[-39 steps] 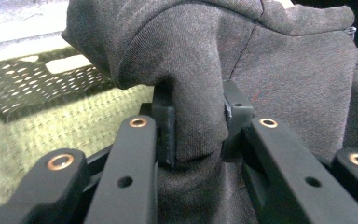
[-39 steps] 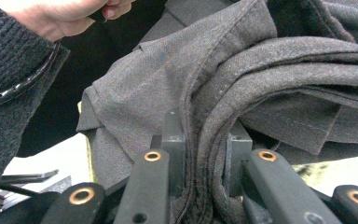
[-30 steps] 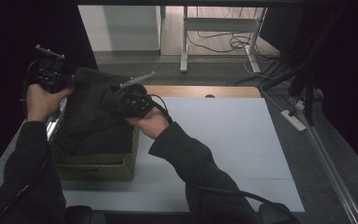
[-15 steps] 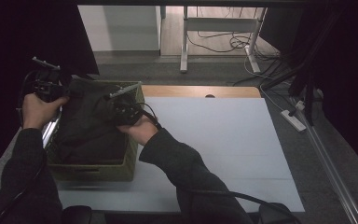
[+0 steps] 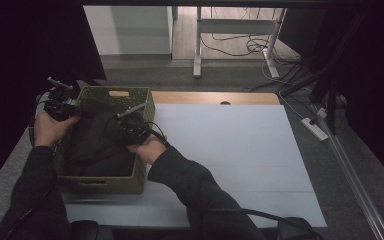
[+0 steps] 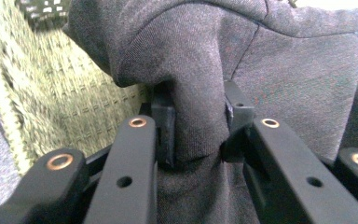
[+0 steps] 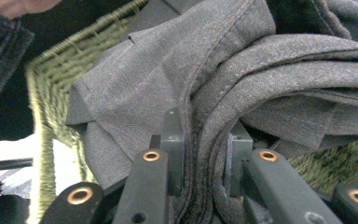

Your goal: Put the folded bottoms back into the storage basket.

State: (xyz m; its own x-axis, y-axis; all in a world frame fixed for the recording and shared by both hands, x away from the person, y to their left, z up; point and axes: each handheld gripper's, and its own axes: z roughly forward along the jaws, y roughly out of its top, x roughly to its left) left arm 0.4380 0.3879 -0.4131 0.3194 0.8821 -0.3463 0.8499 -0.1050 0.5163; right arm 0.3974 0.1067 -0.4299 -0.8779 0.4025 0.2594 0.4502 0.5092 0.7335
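A dark grey folded garment lies inside a green woven basket at the table's left. My left gripper grips the cloth at the basket's far left corner; in the left gripper view a bunched fold of the garment is pinched between its black jaws. My right gripper holds the garment near the basket's right wall. The right gripper view shows layered hems of the garment clamped between the jaws, with the basket wall behind.
The white table top stretches to the right of the basket. Its wooden far edge and a grey floor with desk legs and cables lie beyond. A power strip lies right of the table.
Both hands have come down with the garment, which was held above the basket and now rests inside it. The basket's far rim has come into sight.
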